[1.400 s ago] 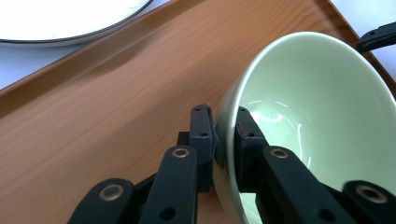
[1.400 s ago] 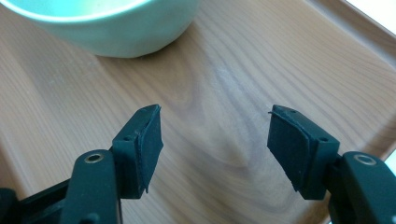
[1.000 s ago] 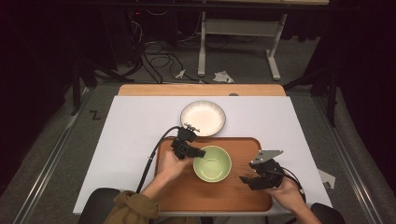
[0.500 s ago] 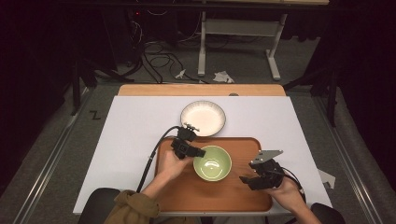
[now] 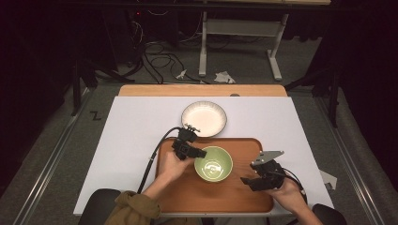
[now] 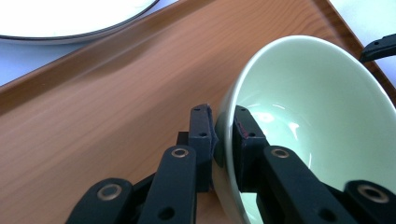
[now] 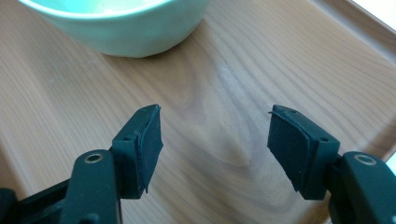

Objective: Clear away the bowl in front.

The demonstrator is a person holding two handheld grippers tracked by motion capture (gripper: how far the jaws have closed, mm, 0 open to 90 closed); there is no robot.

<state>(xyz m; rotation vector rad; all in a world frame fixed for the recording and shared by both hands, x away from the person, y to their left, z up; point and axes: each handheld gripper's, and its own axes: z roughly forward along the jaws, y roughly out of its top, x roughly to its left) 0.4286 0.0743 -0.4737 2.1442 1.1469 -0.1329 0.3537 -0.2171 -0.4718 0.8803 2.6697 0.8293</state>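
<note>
The green bowl sits near the middle of the wooden tray, which lies along the near edge of the white-covered table, and the left gripper has its two jaws pinched on the bowl's rim at the side towards the tray's left edge. In the left gripper view one pad presses the outer wall of the green bowl and the other the inner wall, so the grip looks firm, and the bowl there appears tipped a little, though whether its foot is clear of the wooden tray I cannot tell. The right gripper hovers over the tray's right part, near its near right corner, with its jaws spread wide and nothing between them; in the right gripper view the bowl's base rests apart from the pads, beyond them on the wood grain. A white plate stands on the table just past the tray's far edge, empty and untouched. Judged from this, the grasp on the bowl is made and the carrying is what remains: the bowl is not yet off the tray, and where it should go, perhaps onto or beside the plate, is only a guess. The free gripper seems ready to steady the tray or the bowl.
</note>
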